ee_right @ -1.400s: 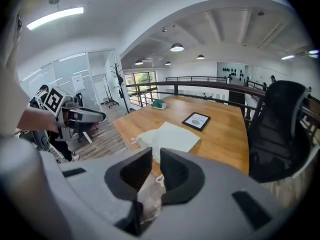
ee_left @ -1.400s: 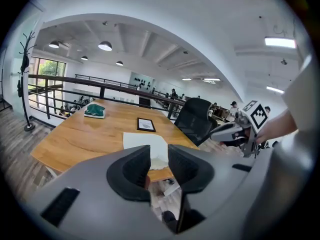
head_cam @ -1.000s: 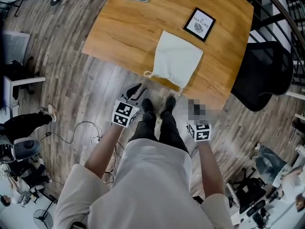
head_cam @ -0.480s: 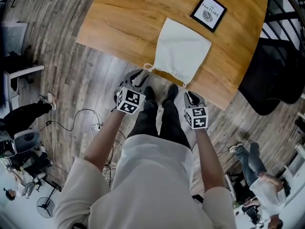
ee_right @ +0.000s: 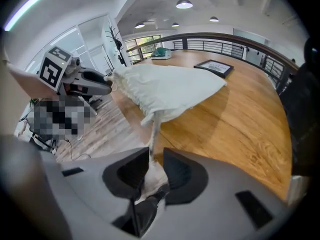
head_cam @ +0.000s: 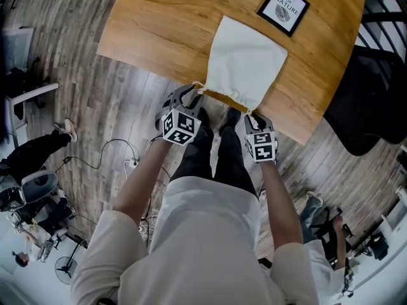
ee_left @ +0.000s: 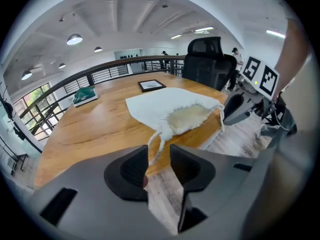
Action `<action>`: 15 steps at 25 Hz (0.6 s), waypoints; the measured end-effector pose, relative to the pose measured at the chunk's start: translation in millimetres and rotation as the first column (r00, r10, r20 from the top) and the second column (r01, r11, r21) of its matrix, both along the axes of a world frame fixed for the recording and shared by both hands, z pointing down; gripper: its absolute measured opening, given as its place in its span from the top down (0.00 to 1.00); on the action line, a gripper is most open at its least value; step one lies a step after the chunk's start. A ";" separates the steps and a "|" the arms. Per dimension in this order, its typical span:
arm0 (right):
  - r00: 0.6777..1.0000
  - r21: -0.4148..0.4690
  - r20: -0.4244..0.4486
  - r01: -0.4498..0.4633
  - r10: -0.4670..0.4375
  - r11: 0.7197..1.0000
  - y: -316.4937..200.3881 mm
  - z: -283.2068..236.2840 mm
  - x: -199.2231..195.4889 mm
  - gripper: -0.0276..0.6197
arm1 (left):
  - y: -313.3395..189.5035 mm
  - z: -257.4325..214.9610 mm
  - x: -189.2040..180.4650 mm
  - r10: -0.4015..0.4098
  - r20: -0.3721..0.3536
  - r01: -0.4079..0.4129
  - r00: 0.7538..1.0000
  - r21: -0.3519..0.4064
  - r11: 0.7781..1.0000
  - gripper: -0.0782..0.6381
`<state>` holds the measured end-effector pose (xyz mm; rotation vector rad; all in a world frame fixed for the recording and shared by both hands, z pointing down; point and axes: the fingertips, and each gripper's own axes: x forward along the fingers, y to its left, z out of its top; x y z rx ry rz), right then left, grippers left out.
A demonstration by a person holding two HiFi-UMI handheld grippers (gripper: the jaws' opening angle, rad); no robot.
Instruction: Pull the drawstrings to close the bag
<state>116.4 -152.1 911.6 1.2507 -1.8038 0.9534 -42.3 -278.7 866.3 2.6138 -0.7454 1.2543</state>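
Note:
A white drawstring bag (head_cam: pixel 245 62) lies on the wooden table (head_cam: pixel 152 30), its gathered mouth at the near edge. My left gripper (head_cam: pixel 184 100) is at the bag's left corner. In the left gripper view its jaws (ee_left: pixel 159 151) stand open and have just been opening. The left drawstring (ee_left: pixel 156 144) hangs loose in the gap, with no pad pressing on it. My right gripper (head_cam: pixel 254 122) is at the bag's right corner. Its jaws (ee_right: pixel 156 156) are apart too, and the right drawstring (ee_right: pixel 154 127) runs down from the bag (ee_right: pixel 165 86) between them.
A framed picture (head_cam: pixel 283 8) lies beyond the bag. A black office chair (head_cam: pixel 369 88) stands to the table's right. A green packet (ee_left: pixel 86 95) sits at the table's far side. My legs and shoes are under the near edge, over wood floor.
Both grippers have dropped and moved forward, from in front of my legs to the bag's two near corners. Each drawstring now lies between a pair of jaws.

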 end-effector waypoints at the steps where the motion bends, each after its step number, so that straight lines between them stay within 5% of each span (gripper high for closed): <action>1: 1.000 0.001 -0.007 0.012 -0.012 1.000 -1.2 2.1 -0.7 0.84 | -0.3 3.5 -0.2 0.001 0.007 0.000 1.000 -0.006 1.000 0.71; 9: 0.994 0.018 -0.049 0.098 -0.097 0.995 -13.6 2.7 -9.8 0.84 | -5.4 15.3 1.0 0.012 0.032 -0.011 0.999 -0.028 1.000 0.74; 15: 1.000 0.030 -0.002 0.014 -0.014 0.999 -21.5 5.7 -11.5 0.88 | -10.5 21.1 2.3 0.010 0.045 -0.009 0.999 -0.015 1.000 0.81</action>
